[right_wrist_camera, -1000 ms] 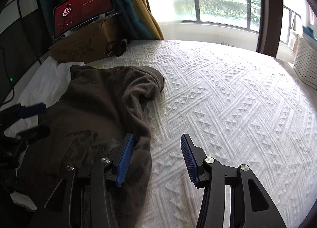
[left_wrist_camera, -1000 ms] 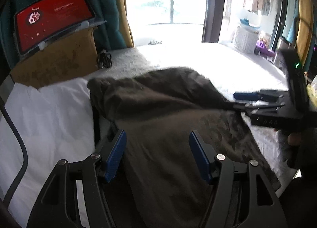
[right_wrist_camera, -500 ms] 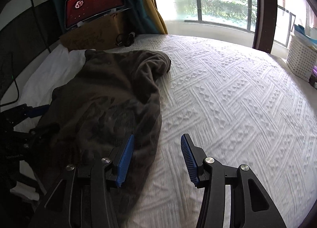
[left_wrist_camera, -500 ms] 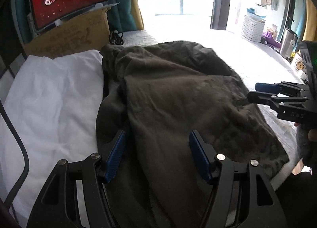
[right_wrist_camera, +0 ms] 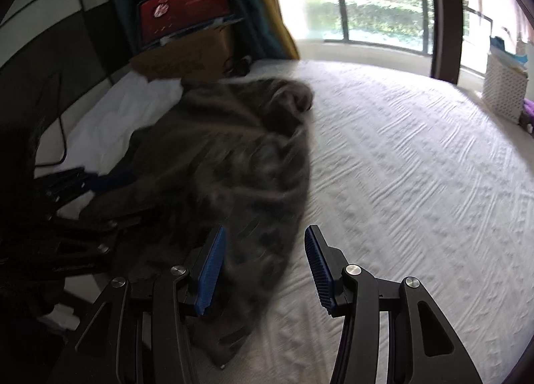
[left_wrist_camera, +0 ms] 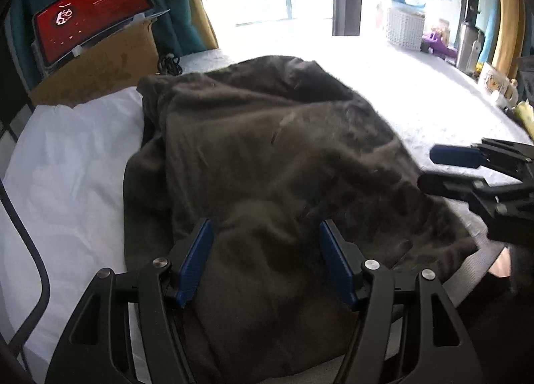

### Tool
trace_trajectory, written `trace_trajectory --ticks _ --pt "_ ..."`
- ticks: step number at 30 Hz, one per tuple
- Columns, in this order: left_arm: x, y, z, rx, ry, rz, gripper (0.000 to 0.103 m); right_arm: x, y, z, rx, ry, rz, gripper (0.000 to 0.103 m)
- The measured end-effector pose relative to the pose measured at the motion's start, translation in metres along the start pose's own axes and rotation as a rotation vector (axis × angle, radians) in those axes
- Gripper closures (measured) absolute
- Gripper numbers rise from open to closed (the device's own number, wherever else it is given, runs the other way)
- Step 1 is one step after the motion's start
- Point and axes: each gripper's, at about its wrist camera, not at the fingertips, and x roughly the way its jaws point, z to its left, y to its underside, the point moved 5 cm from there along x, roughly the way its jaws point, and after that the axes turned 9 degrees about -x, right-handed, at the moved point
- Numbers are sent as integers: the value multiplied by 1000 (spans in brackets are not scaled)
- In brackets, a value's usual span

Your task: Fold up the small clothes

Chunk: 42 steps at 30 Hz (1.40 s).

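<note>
Between the blue pads of the left gripper [left_wrist_camera: 265,262], standing open and gripping nothing, lies the dark garment [left_wrist_camera: 267,157]; the right gripper [right_wrist_camera: 263,270] is open too, its left pad over the cloth's edge, holding nothing; the garment spreads crumpled on the white bedspread [right_wrist_camera: 400,157], toward eleven o'clock from the right gripper; a white pillow [left_wrist_camera: 66,167] lies at nine o'clock of the cloth.

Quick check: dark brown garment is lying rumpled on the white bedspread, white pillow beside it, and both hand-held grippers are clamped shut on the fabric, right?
Not quite. The left hand-held gripper and right hand-held gripper are both open, as each wrist view shows. The rest holds: the dark brown garment lies rumpled on the white bedspread, white pillow beside it.
</note>
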Motion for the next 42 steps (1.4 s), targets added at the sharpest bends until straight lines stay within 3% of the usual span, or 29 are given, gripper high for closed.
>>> trace_trajectory --ticks 5,15,24,32,39,41,42 --pt "-7 2 -6 -4 -18 -4 36 4 12 -2 -2 -1 34 52" --pt "-26 -8 -37 45 52 -39 36 -29 26 -39 77 88 -25 52" --pt "-51 -31 -74 97 82 -137 36 -71 43 -85 168 189 -97 52" --pt "-89 -65 -97 -5 172 -318 36 -111 51 -108 203 292 -165 51" --pt "-116 -77 -102 -27 197 -397 36 -148 41 -109 186 344 -230 51" --pt "-125 -79 -102 -31 197 -426 36 -160 38 -105 174 358 -254 47" --pt "-130 -80 -102 -32 198 -441 36 -166 36 -102 168 362 -268 37"
